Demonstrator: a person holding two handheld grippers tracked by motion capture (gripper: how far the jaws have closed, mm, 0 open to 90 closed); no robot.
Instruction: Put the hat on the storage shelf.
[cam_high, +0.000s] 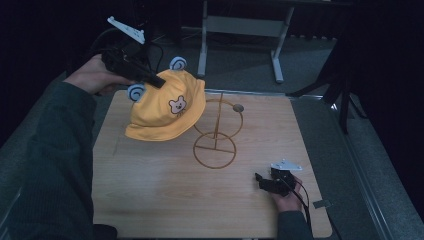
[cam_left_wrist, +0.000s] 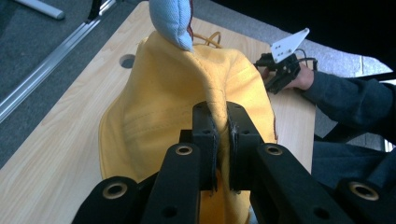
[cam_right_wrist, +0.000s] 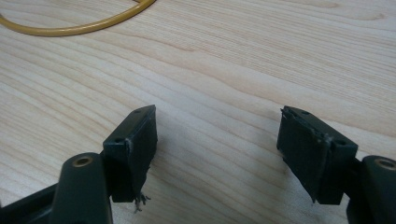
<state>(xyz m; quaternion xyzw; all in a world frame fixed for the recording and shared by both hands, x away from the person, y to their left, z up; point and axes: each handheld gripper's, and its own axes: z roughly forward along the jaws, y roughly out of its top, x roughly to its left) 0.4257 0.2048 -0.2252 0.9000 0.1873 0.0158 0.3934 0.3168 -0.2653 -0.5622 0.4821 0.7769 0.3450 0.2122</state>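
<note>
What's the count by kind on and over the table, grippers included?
Yellow bucket hat with blue ears, pinched by the left gripper: 1
Gold wire hat stand: 1
Grippers, the left one plus the right gripper open over the wooden table: 2
Total: 4
</note>
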